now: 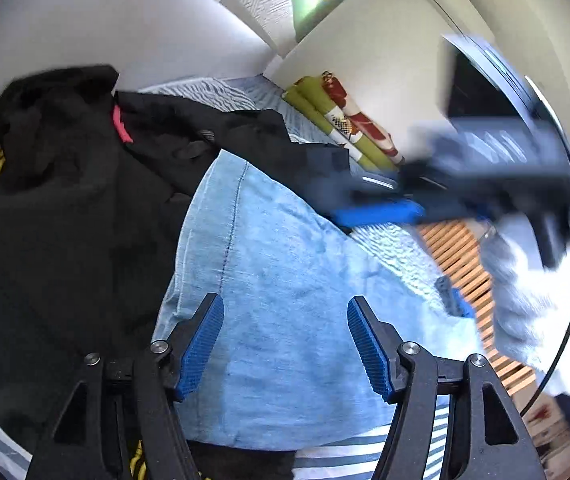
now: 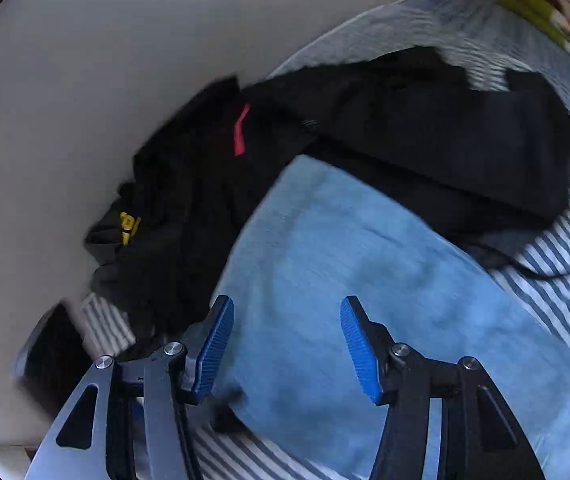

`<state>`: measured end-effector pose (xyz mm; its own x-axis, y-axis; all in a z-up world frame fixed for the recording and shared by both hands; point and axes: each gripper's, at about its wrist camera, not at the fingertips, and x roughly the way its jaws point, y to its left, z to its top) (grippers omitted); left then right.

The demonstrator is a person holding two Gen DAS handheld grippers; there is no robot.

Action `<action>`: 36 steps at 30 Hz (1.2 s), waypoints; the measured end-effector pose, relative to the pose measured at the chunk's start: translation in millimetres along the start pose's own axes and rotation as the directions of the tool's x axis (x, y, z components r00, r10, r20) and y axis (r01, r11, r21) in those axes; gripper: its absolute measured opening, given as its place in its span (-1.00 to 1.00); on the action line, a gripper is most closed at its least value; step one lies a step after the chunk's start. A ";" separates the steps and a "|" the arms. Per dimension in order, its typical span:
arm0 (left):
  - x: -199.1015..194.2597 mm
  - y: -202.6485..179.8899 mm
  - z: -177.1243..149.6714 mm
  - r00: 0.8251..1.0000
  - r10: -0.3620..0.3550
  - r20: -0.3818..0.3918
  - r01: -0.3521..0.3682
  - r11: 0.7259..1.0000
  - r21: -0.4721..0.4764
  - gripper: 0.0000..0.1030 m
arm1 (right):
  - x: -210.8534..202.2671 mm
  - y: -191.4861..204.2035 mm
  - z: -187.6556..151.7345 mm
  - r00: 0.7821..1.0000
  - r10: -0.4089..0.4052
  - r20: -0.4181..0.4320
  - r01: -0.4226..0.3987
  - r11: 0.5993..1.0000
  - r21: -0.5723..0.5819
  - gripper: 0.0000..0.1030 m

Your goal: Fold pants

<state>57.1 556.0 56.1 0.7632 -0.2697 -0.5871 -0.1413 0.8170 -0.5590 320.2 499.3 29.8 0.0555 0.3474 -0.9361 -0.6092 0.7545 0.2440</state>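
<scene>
Light blue pants lie folded flat on the striped bed, also seen in the right wrist view as light blue pants. My left gripper hovers over the near part of the pants, open, with nothing between its blue pads. My right gripper is also open above the pants near their left edge, and holds nothing. In the left wrist view the right gripper shows as a blurred dark shape at the right, with one of its blue pads over the far edge of the pants.
A heap of black clothes with a pink tag and yellow print lies left of the pants against the white wall; part of it overlaps their far edge. The striped sheet shows to the right. Green and red rolled bedding sits at the far end.
</scene>
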 end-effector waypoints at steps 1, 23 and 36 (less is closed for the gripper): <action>-1.8 1.2 -0.8 1.000 0.009 0.005 -0.009 1.000 0.001 0.33 | 10.6 14.0 8.4 1.000 -0.017 -0.022 0.017 1.000 -0.021 0.00; -43.8 24.0 -34.5 1.000 -0.012 0.024 0.012 1.000 0.006 0.33 | 50.8 29.5 10.7 0.981 -0.181 -0.067 0.179 0.983 -0.035 -0.72; 20.9 9.2 -11.7 0.991 0.126 -0.034 -0.122 0.988 0.091 0.36 | 10.9 -25.7 -24.9 0.999 -0.033 0.009 0.032 0.998 0.048 -0.76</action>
<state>64.4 551.9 31.8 0.7174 -0.1818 -0.6725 -0.1756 0.8870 -0.4272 316.8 469.8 7.0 0.0828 0.3276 -0.9412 -0.5681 0.7915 0.2255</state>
